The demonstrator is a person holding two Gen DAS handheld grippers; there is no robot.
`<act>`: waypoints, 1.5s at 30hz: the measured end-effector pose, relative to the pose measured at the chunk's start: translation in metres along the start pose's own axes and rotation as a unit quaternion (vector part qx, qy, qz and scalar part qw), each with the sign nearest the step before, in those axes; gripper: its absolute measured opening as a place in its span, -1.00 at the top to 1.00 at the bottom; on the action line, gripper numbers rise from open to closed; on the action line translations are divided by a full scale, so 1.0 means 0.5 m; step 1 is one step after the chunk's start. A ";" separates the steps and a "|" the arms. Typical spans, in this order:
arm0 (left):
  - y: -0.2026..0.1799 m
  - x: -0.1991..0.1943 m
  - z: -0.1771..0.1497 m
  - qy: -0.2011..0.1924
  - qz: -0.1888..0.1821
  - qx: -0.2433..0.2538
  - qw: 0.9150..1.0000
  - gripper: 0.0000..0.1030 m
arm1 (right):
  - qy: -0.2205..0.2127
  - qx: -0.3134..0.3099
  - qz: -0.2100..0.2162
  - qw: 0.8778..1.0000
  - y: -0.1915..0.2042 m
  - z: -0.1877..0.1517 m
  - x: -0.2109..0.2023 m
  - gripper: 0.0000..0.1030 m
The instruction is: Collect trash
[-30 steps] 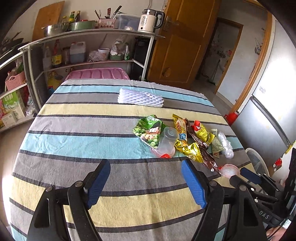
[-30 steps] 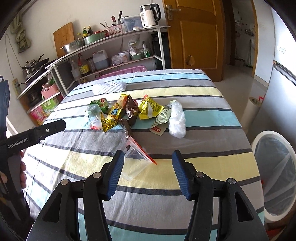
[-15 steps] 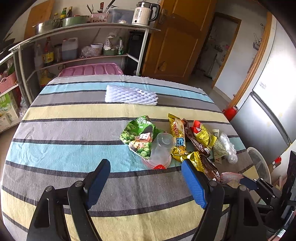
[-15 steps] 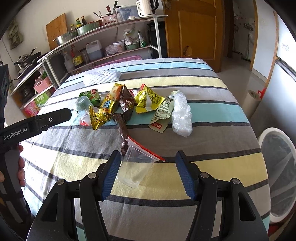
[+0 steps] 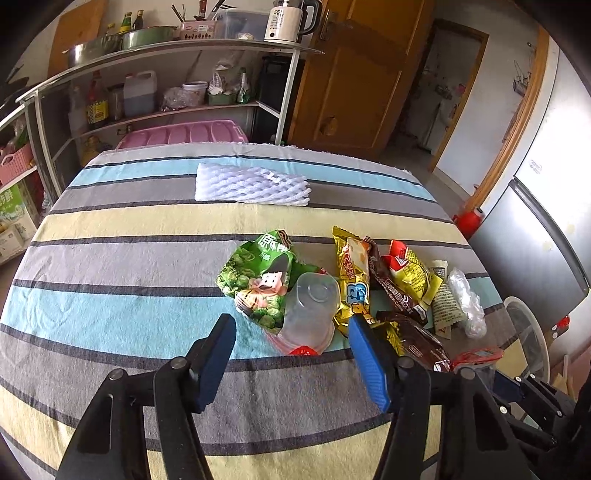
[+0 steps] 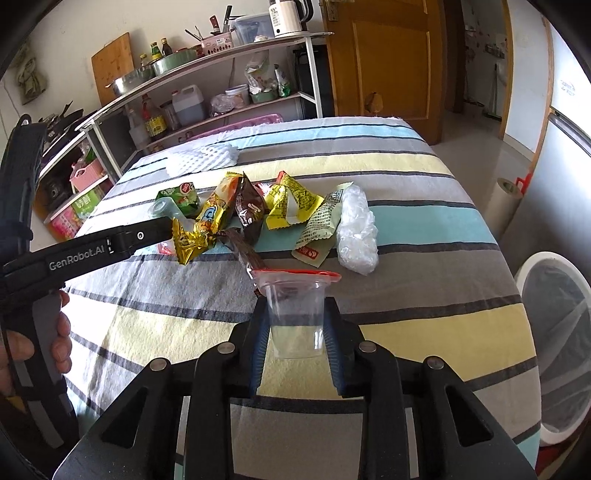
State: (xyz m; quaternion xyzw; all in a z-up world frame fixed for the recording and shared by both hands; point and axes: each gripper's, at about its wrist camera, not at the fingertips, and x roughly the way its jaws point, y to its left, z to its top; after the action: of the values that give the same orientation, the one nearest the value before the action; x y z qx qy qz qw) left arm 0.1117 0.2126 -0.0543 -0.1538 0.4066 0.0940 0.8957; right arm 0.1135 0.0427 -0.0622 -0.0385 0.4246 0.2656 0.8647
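Far left: a metal shelf rack (image 5: pixel 155 59) along the wall carries pots, bottles, a jug and a pink basket; a wooden cutting board (image 6: pixel 112 68) leans on its top shelf.
Back centre: a white electric kettle (image 5: pixel 286 22) stands at the rack's end, a pink crate lid (image 5: pixel 181 133) just behind the worktop.
Worktop: a striped cloth (image 5: pixel 122 266) in blue, grey and yellow bands covers it.
Foam net: a white foam fruit sleeve (image 5: pixel 251 184) lies alone toward the far edge.
Trash pile: a green snack bag (image 5: pixel 258 277), a clear plastic cup (image 5: pixel 310 310) lying on its side, yellow and brown wrappers (image 5: pixel 399 280) and a crumpled clear film (image 5: pixel 465 299) lie close together, right of centre.
Left tongs: the left tongs (image 5: pixel 291 350) are closing, blue pads on either side of the tipped cup, not pressing it.
Right tongs: the right tongs (image 6: pixel 295 332) are closing, pads pressing a second clear cup with a red-edged lid (image 6: pixel 295 314), held just above the cloth.
Right side: a wooden door (image 6: pixel 384 62), a grey refrigerator (image 5: pixel 535 229), and a white-rimmed bin (image 6: pixel 554 332) on the floor beside the worktop.
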 end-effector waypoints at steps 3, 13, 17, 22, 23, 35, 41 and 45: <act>-0.002 0.010 0.005 -0.001 0.007 -0.001 1.000 -0.15 | -0.001 0.000 0.004 1.000 0.000 0.000 -0.001 0.43; -0.003 0.032 0.021 -0.005 0.024 -0.002 1.000 -0.15 | -0.001 -0.001 0.008 1.000 0.000 -0.002 0.001 0.43; -0.005 0.043 0.016 -0.003 0.028 -0.002 1.000 -0.15 | -0.001 0.003 0.009 1.000 -0.002 -0.003 0.002 0.43; -0.004 0.039 0.008 -0.005 0.017 -0.004 1.000 -0.05 | 0.000 0.002 0.011 1.000 -0.006 -0.002 0.005 0.43; -0.004 0.039 0.008 -0.005 0.017 -0.003 1.000 0.00 | 0.000 0.003 0.012 1.000 -0.006 -0.002 0.005 0.43; -0.009 0.028 0.002 -0.007 0.006 0.009 1.000 0.35 | -0.001 0.003 0.014 1.000 -0.008 -0.004 0.006 0.43; -0.013 0.015 -0.002 -0.011 0.008 0.017 1.000 0.41 | -0.004 0.005 0.013 1.000 -0.009 -0.005 0.000 0.43; -0.012 0.008 -0.009 -0.011 0.007 0.018 1.000 0.41 | -0.008 0.005 0.012 1.000 -0.010 -0.007 -0.007 0.43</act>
State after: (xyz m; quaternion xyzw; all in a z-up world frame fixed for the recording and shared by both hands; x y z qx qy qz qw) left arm 0.1131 0.2054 -0.0588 -0.1341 0.3997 0.0947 0.9018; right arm 0.1118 0.0359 -0.0625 -0.0268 0.4194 0.2741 0.8650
